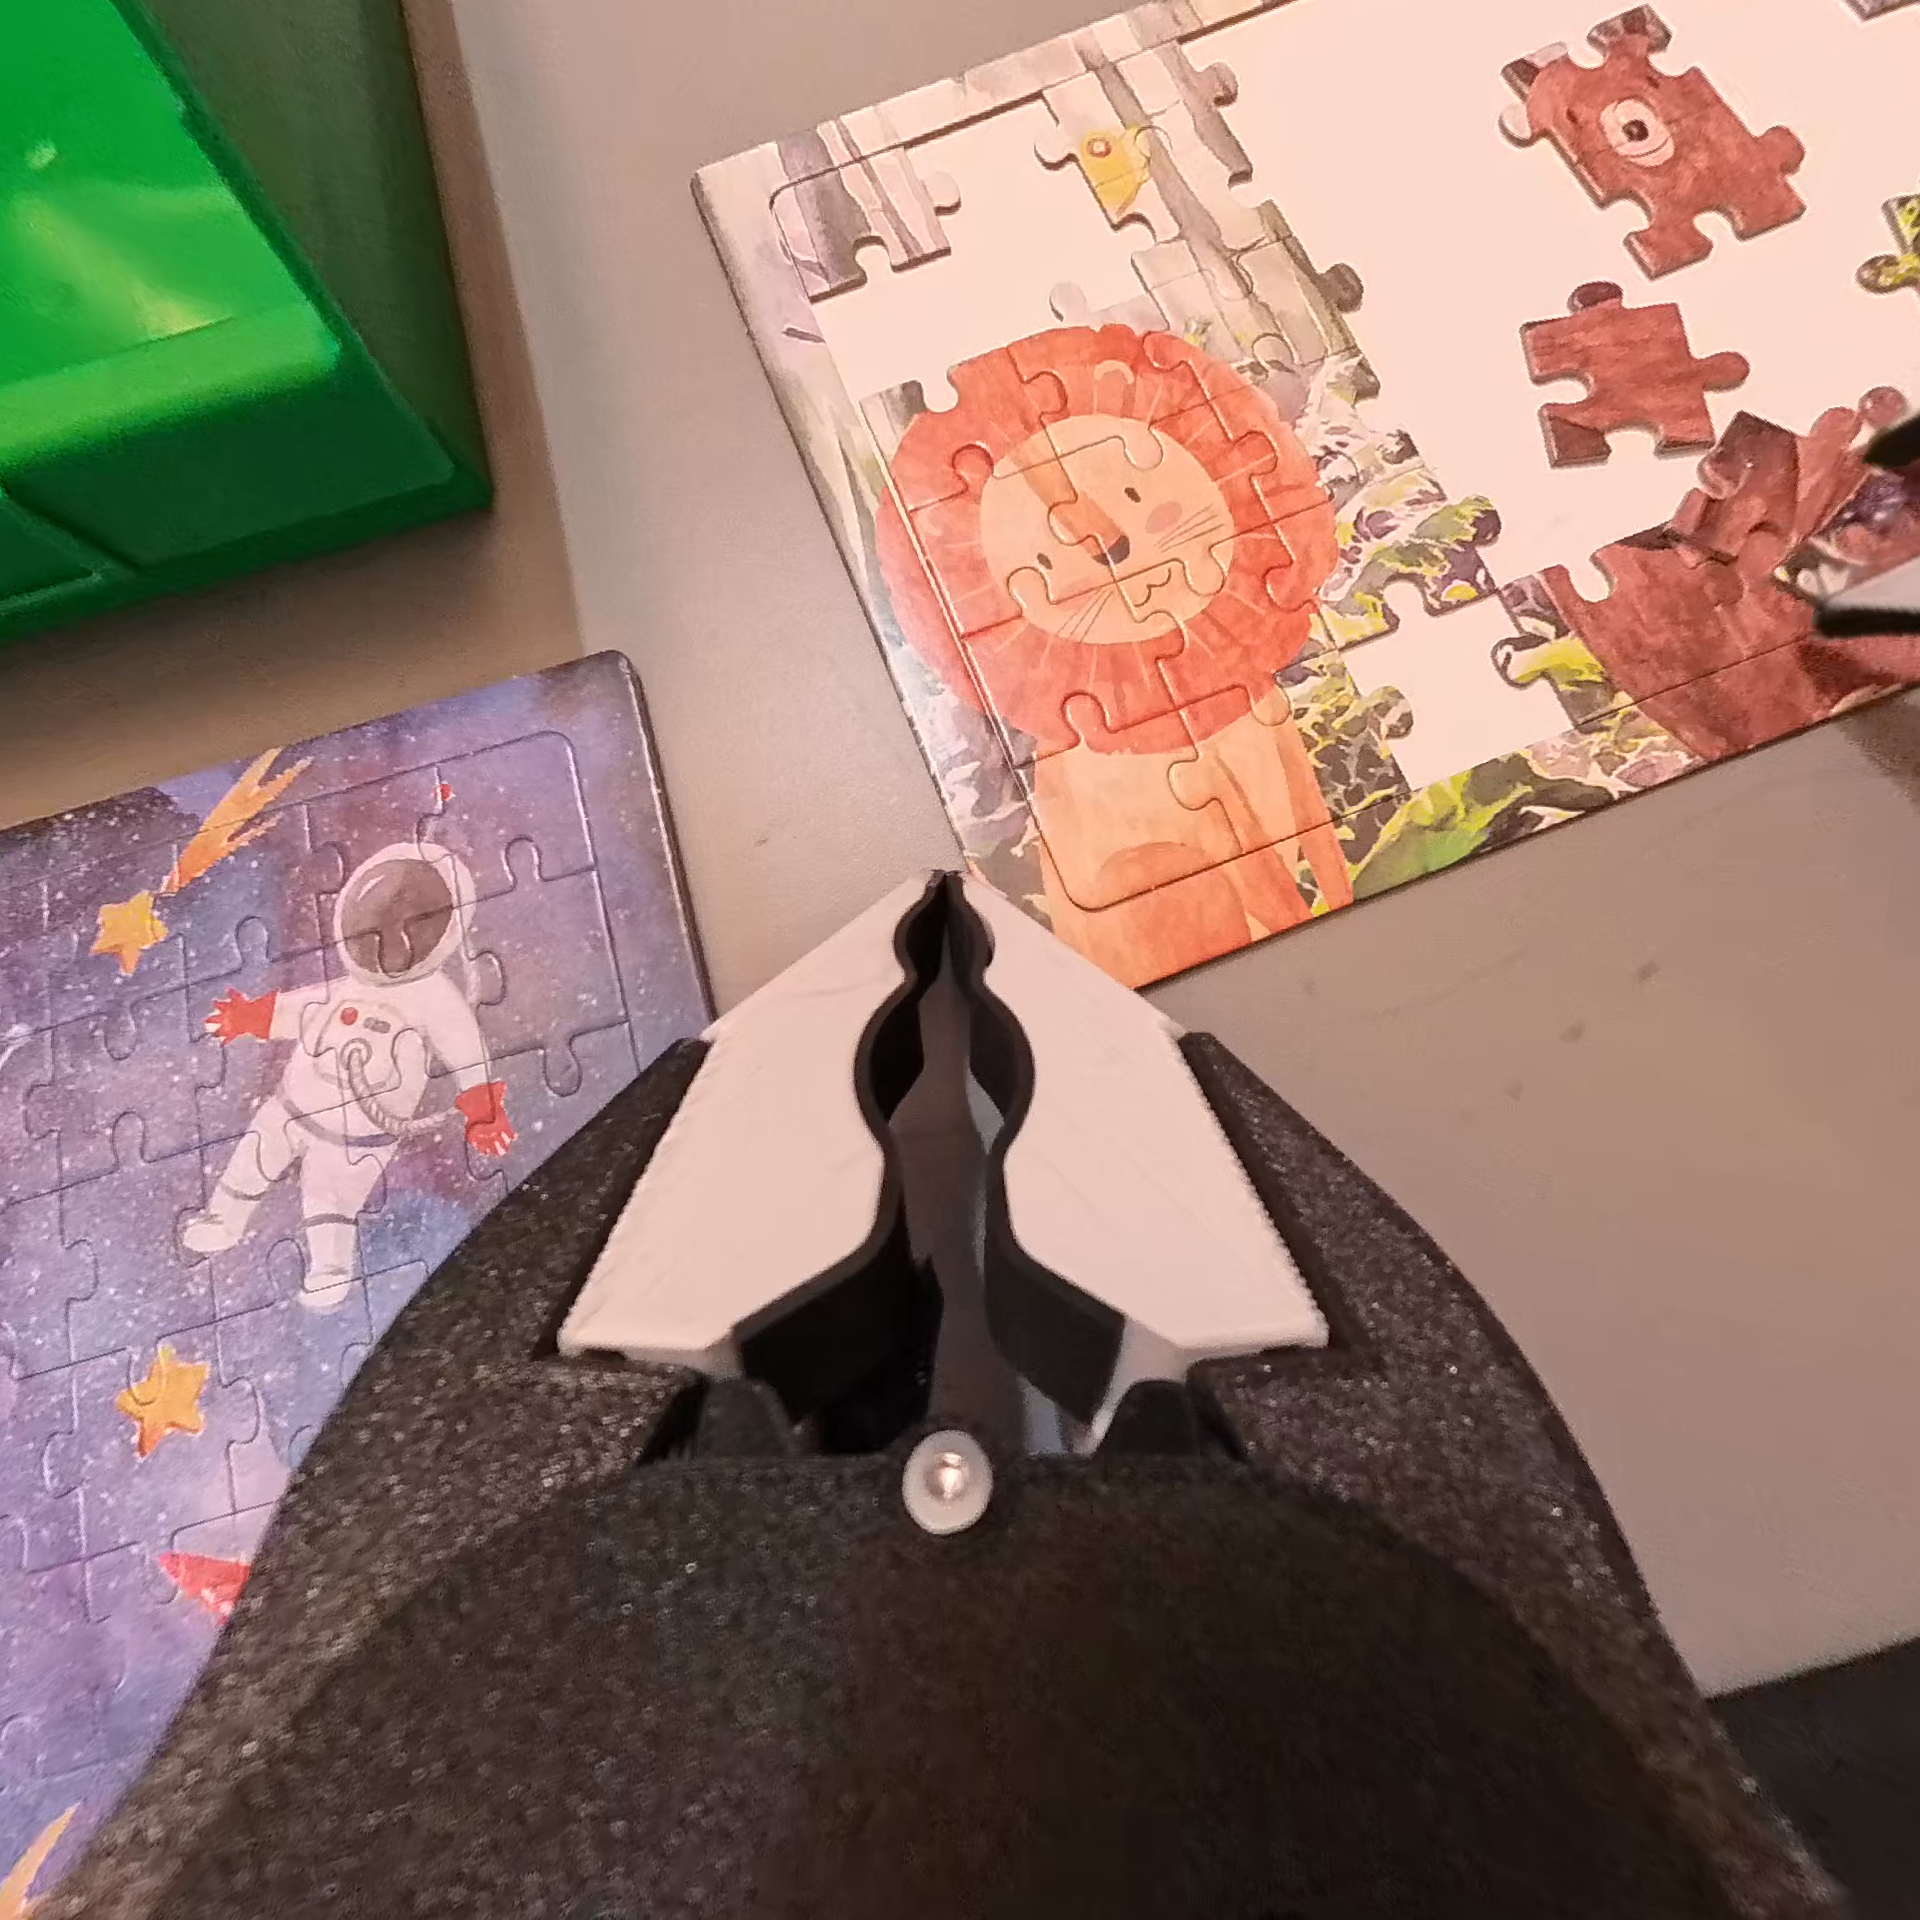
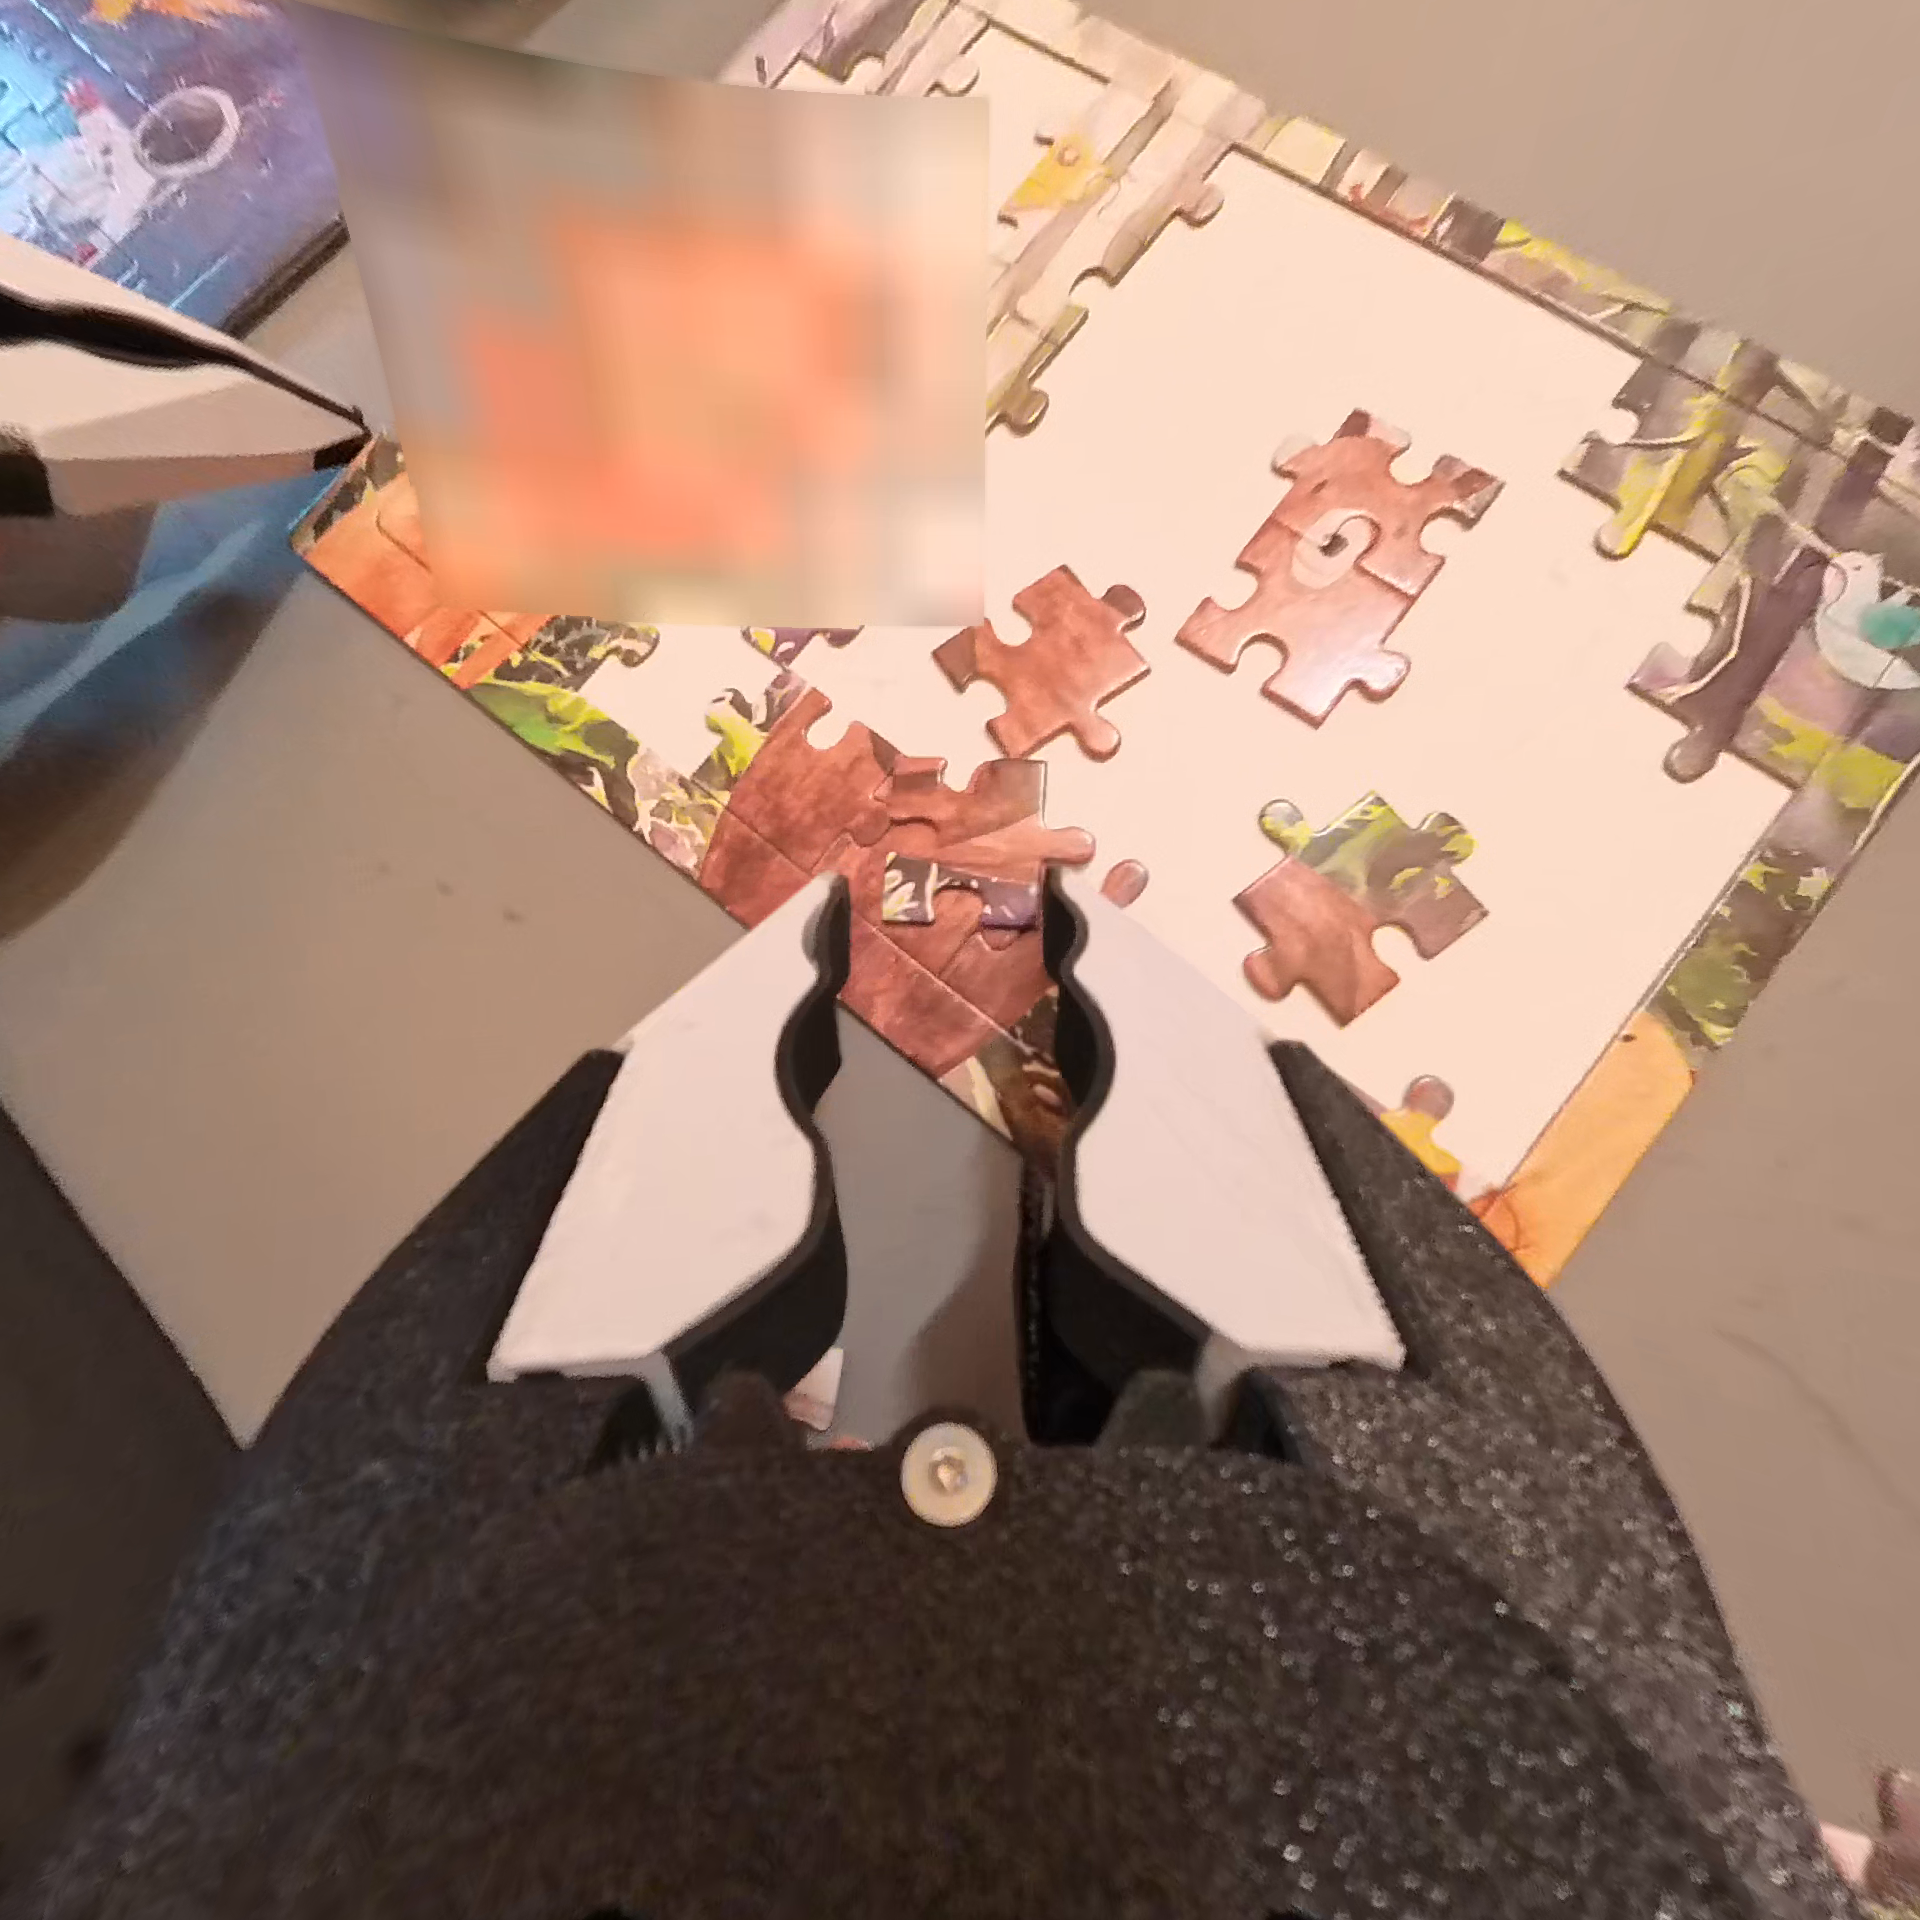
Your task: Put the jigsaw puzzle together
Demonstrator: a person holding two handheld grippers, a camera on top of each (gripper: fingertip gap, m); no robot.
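Note:
The jigsaw tray (image 1: 1403, 156) lies on the grey table. Its lion (image 1: 1112, 540) is assembled at the left and much of its white base (image 2: 1403, 312) is bare. Loose brown pieces lie on the base: a joined bear-face pair (image 2: 1340, 582), a single piece (image 2: 1044, 665) and a brown-and-green one (image 2: 1361, 904). My right gripper (image 2: 945, 888) is at the tray's near edge, its fingers closed on a tilted brown piece (image 2: 977, 831) over the assembled brown patch. It also shows at the right edge of the left wrist view (image 1: 1860, 530). My left gripper (image 1: 945, 883) is shut and empty, above the table beside the tray's lion corner.
A finished astronaut puzzle (image 1: 312, 1039) lies to the left of my left gripper and also shows in the right wrist view (image 2: 135, 135). A green bin (image 1: 208, 364) stands at the far left. The table's front edge runs close below both grippers. The grippers' ends are close to 20 centimeters from one another. To reach the finished astronaut puzzle (image 1: 312, 1039) in a straight line is about 12 centimeters for my left fingers, about 30 centimeters for my right. Look for it in the right wrist view (image 2: 86, 142) too.

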